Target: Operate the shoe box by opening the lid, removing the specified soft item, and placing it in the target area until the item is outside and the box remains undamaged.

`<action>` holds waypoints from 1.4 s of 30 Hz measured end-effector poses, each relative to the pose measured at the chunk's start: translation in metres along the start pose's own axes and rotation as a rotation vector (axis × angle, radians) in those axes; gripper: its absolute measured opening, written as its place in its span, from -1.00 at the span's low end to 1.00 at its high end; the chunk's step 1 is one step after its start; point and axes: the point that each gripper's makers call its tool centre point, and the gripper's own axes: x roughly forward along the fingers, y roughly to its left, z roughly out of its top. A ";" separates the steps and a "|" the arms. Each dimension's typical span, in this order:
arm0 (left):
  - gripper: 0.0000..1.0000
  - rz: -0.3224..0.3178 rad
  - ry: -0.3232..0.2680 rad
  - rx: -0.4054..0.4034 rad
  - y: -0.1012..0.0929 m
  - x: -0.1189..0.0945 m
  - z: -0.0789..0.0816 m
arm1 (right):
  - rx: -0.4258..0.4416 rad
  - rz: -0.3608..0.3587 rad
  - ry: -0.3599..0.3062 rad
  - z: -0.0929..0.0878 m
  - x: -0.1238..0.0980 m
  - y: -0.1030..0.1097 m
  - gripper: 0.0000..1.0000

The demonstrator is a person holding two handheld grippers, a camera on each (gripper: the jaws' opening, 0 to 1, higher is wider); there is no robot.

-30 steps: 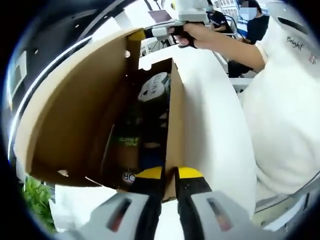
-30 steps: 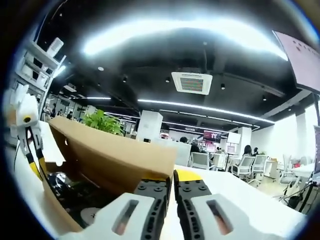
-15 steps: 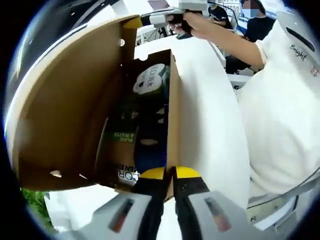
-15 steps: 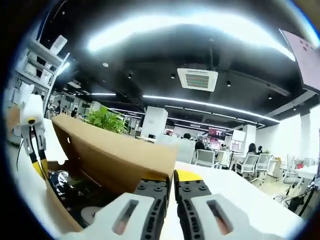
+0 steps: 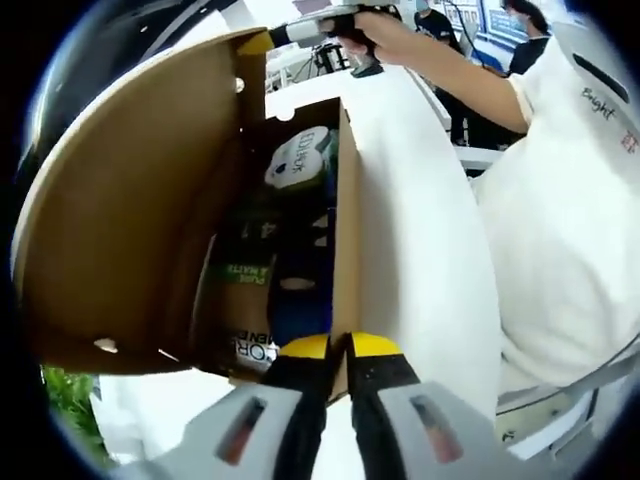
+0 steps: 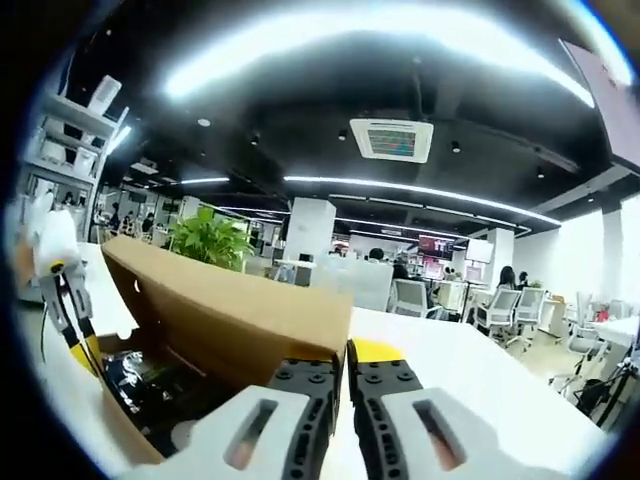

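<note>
The cardboard shoe box stands on a white table with its lid swung up. My left gripper is shut on the top edge of the box's near wall. My right gripper, held in a hand, is shut on the lid's far corner. Inside the box lie a white soft item with printed letters and dark green packets. In the right gripper view, my right gripper clamps the lid's edge, the left gripper stands at the box's far end, and the dark contents show below.
The white table runs along the right of the box. A person in a white shirt stands close beside it. A green plant sits behind the box, and office chairs and people are farther off.
The right gripper has lifted the lid's corner a little higher, so the lid stands slightly more open. The left gripper keeps its hold on the box wall.
</note>
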 end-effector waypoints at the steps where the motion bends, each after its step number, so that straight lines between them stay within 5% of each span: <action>1: -0.90 -0.001 -0.003 0.018 -0.001 0.000 0.000 | -0.001 -0.006 0.001 0.000 0.001 -0.001 -0.98; 5: -0.92 -0.011 -0.046 0.082 -0.005 -0.002 0.000 | -0.111 -0.012 -0.037 0.007 0.006 -0.006 -0.96; 7: -0.92 -0.024 -0.038 0.030 -0.003 -0.001 0.001 | -0.006 0.003 -0.029 0.006 0.007 -0.004 -0.97; 10: -0.92 -0.023 -0.030 0.044 -0.004 -0.001 0.001 | 0.021 -0.006 -0.045 0.008 0.009 -0.005 -0.98; 15: -0.91 -0.011 -0.049 0.048 -0.005 -0.002 0.000 | -0.054 -0.035 -0.075 0.011 0.012 -0.006 -0.97; 19: -0.91 -0.006 -0.044 0.051 -0.004 -0.002 0.000 | -0.153 -0.020 -0.047 0.013 0.019 -0.005 -0.96; 24: -0.91 -0.004 -0.048 0.049 -0.004 -0.002 0.000 | -0.162 0.011 -0.001 0.013 0.026 -0.006 -0.96; 30: -0.91 -0.007 -0.049 0.039 -0.005 -0.002 0.000 | -0.094 0.025 0.006 0.013 0.032 -0.010 -0.97; 31: -0.91 -0.006 -0.050 0.042 -0.004 -0.001 0.000 | -0.015 0.028 -0.010 0.013 0.032 -0.010 -0.98; 34: -0.91 -0.004 -0.057 0.050 -0.004 -0.002 0.000 | 0.044 0.041 -0.030 0.013 0.033 -0.012 -0.99; 37: -0.91 -0.003 -0.058 0.054 -0.004 -0.002 0.000 | 0.019 0.034 -0.006 0.014 0.035 -0.011 -0.99; 42: -0.91 -0.015 -0.061 0.049 -0.002 -0.001 0.001 | -0.143 0.038 0.066 0.015 0.042 -0.007 -0.98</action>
